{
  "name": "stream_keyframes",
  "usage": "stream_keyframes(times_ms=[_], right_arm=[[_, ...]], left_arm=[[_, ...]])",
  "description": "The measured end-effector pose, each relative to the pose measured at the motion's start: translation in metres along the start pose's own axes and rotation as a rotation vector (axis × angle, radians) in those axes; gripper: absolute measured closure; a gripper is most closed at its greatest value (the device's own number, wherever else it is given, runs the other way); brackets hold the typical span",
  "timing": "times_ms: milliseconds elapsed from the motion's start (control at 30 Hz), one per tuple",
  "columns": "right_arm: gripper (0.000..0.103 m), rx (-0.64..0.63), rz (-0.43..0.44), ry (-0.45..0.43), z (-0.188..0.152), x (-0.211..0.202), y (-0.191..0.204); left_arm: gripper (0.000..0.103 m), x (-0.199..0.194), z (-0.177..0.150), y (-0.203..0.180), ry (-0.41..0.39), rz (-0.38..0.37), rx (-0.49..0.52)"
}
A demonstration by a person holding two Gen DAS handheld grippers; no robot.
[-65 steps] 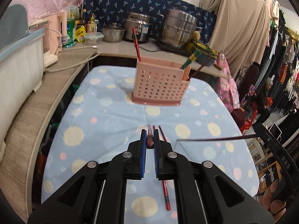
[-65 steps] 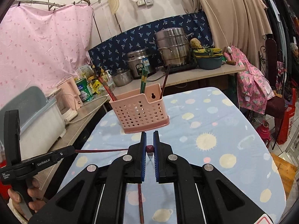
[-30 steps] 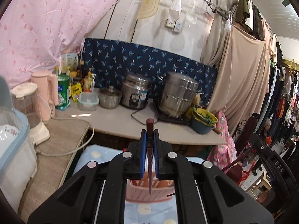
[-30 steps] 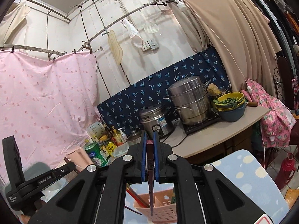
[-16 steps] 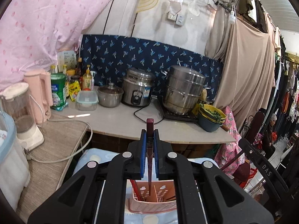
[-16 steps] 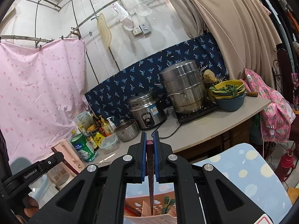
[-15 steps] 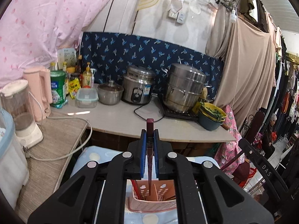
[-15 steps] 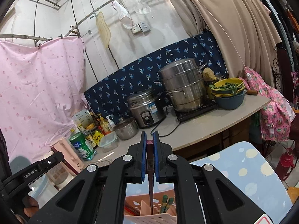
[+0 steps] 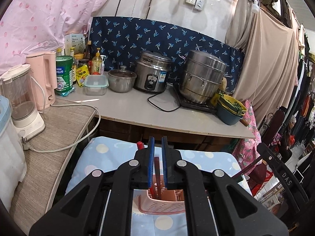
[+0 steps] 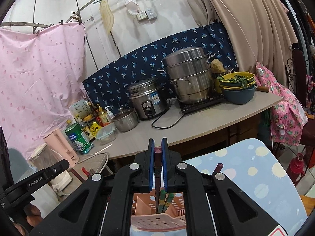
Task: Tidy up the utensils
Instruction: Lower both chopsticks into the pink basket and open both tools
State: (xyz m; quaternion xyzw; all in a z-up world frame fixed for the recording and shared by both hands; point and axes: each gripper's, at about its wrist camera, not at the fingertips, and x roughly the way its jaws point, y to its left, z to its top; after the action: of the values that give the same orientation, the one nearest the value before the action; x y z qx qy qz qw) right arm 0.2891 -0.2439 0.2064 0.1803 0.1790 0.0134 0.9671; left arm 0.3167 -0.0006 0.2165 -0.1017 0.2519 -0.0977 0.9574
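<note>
My left claw (image 9: pixel 157 151) was closed on a dark red chopstick (image 9: pixel 157 169), its blue pads pinching the stick, which hung straight down between them. The lower end of that chopstick reached into the pink basket (image 9: pixel 161 204) that stood on the blue spotted cloth (image 9: pixel 102 157) right under the claw. A brighter red chopstick (image 9: pixel 140 145) already leaned in the basket, its top showing just left of my left pad.

My right claw (image 10: pixel 157 153) was closed as well, gripping a dark brown chopstick (image 10: pixel 157 157) near its top, so the blunt end stuck out just above the pads. That stick also pointed down into the same basket (image 10: pixel 157 223), beside a pair of green chopsticks (image 10: pixel 164 198) standing in one of its compartments. Which compartment my own stick entered I could not tell, since the claw body hid it. Another dark stick (image 10: pixel 218 167) poked up from the basket just to the right of my right claw.

From the right camera the left claw showed at the far left edge, with fingers (image 10: pixel 32 215) of the hand that held it beneath. Behind the basket ran the counter (image 9: pixel 137 114), well apart, with a rice cooker (image 9: pixel 152 74), a steel steamer pot (image 9: pixel 202 78) and a small lidded pot (image 9: pixel 121 79).
</note>
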Motion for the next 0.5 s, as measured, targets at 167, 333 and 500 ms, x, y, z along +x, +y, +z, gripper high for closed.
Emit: stream_keyframes(times_ms=[167, 333, 500], right_arm=[[0.092, -0.004, -0.004, -0.012, 0.000, -0.007, 0.000], [0.092, -0.017, 0.005, -0.023, 0.002, -0.019, 0.004], [0.092, -0.035, 0.017, -0.027, 0.000, -0.032, 0.009]], left_arm=[[0.092, -0.006, -0.001, -0.003, -0.012, -0.001, 0.016], [0.084, -0.015, -0.003, -0.008, -0.024, -0.001, 0.030], [0.084, -0.025, -0.008, -0.010, -0.025, 0.001, 0.042]])
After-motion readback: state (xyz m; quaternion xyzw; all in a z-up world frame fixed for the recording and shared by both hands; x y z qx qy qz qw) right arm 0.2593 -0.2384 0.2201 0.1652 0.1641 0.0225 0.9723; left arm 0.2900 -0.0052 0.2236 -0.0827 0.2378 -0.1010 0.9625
